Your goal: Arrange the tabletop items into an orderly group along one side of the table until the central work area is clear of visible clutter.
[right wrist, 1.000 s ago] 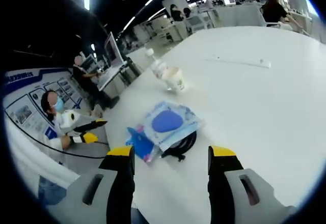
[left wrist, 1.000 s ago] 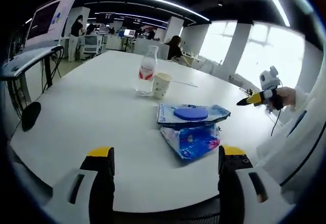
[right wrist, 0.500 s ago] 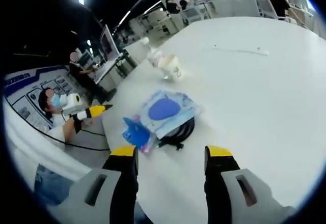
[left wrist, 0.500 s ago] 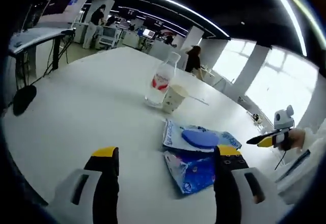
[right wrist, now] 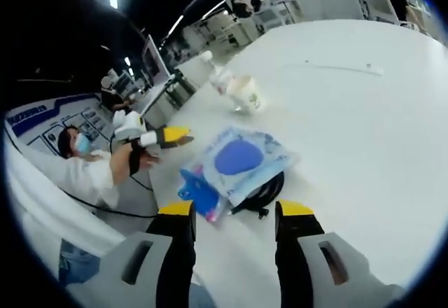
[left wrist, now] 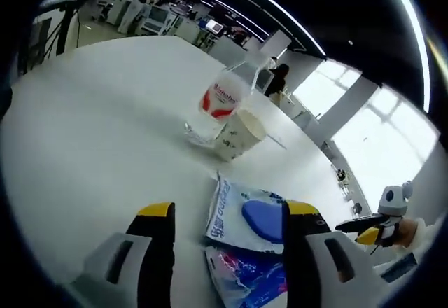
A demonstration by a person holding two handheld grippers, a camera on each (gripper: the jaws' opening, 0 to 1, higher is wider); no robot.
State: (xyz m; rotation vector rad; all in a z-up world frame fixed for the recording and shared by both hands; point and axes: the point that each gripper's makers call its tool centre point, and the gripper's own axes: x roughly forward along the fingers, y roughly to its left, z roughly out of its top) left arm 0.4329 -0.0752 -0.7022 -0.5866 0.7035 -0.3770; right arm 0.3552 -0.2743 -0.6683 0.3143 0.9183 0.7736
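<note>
White desk [left wrist: 84,147] carries clear packets [left wrist: 248,217] near its edge, bottle [left wrist: 220,101] and paper cup [left wrist: 239,134] farther. Left claw [left wrist: 227,213] hovers low over the packets, empty, jaws apart; right claw [right wrist: 234,213] likewise open, empty.

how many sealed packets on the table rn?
2. The pale packet with the blue disc lies on top of a black cable coil; the bright blue packet sits beside it toward the table edge. More could hide underneath.
</note>
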